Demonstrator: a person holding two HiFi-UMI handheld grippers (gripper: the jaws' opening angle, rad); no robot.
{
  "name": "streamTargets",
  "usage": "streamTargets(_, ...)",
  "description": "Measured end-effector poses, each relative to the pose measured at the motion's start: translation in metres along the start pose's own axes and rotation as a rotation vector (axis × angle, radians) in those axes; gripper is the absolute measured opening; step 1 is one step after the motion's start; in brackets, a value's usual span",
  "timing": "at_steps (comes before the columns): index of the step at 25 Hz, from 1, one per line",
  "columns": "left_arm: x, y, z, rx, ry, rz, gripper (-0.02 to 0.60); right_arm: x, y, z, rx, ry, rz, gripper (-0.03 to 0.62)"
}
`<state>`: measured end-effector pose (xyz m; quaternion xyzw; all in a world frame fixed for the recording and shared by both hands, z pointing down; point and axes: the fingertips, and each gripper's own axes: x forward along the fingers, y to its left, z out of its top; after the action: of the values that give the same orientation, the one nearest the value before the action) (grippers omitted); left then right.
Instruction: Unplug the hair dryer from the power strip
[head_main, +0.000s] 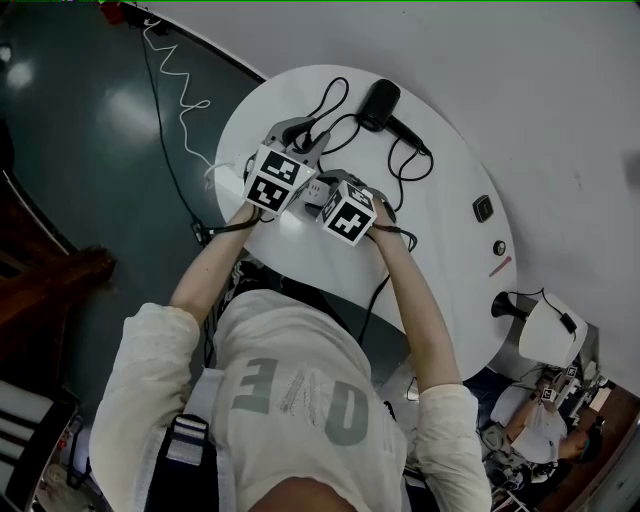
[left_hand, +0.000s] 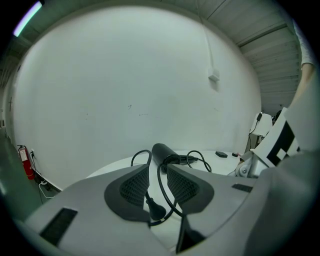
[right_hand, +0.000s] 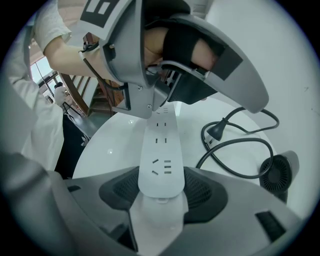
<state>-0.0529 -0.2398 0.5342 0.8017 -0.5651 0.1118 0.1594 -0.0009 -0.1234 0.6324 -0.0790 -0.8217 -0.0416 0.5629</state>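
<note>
Nearest to us, the right claw (right_hand: 162, 186) points steeply down and is clamped on the near end of the white power strip (right_hand: 160, 145), one dark pad pressed against each of its long sides. The strip lies flat on the round white desk (head_main: 450, 260) and runs away from this claw. Its sockets face up in a row.

Just beyond, the left claw (left_hand: 157, 172) is held nearly level over the far end of the strip, and we cannot tell whether it touches it. Its jaws stand apart and grip nothing. In the left gripper view, the black plug (left_hand: 155, 212) lies low in the gap between the pads, with a loop of the black cord (left_hand: 162, 192) rising past it, and neither pad presses on either.

In the right gripper view, the plug is already out of the strip. It lies on the desk to the right of the strip, near it but apart from it. From there the cord curls in loose loops across the desk to the black hair dryer (head_main: 380, 103), which lies on its side near the far edge.

Further right on the desk and well apart from all this, we see a small black object (head_main: 483, 208). Beyond the desk, a white coiled cable (head_main: 180, 90) trails over the dark floor.
</note>
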Motion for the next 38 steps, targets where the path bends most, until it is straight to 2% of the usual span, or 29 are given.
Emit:
streamTargets(6, -0.017, -0.002, 0.018, -0.018, -0.053, 0.027, 0.095, 0.0, 0.001, 0.001, 0.0, -0.002, 0.001, 0.261)
streamTargets(9, -0.03, 0.0, 0.031, -0.031, -0.103, 0.056, 0.006, 0.001, 0.001, 0.003, 0.0, -0.002, 0.004, 0.261)
streamTargets(14, -0.056, 0.0, 0.064, -0.02, -0.176, 0.063, 0.005, 0.001, -0.001, 0.004, 0.015, 0.017, -0.014, 0.261)
streamTargets(22, -0.095, 0.007, 0.11, -0.004, -0.272, 0.105, 0.005, -0.033, -0.002, 0.036, 0.001, -0.107, -0.068, 0.278)
streamTargets(24, -0.103, 0.004, 0.123, 0.015, -0.293, 0.12, 0.005, -0.058, -0.009, 0.056, 0.006, -0.195, -0.114, 0.278)
streamTargets(27, -0.119, -0.004, 0.148, 0.05, -0.335, 0.135, 0.005, -0.115, -0.026, 0.094, 0.062, -0.386, -0.214, 0.276)
streamTargets(30, -0.139, -0.011, 0.173, 0.052, -0.383, 0.153, 0.005, -0.19, -0.04, 0.125, 0.163, -0.637, -0.34, 0.275)
streamTargets(32, -0.154, -0.016, 0.187, 0.033, -0.419, 0.166, 0.005, -0.247, -0.043, 0.135, 0.231, -0.83, -0.448, 0.251)
streamTargets(35, -0.173, -0.029, 0.204, 0.054, -0.459, 0.17, 0.005, -0.325, -0.034, 0.134, 0.315, -1.09, -0.616, 0.169)
streamTargets(37, -0.183, -0.04, 0.215, 0.098, -0.477, 0.17, 0.005, -0.361, -0.024, 0.126, 0.352, -1.186, -0.738, 0.038)
streamTargets(38, -0.188, -0.045, 0.22, 0.12, -0.484, 0.171, 0.005, -0.373, -0.019, 0.121, 0.36, -1.204, -0.799, 0.005)
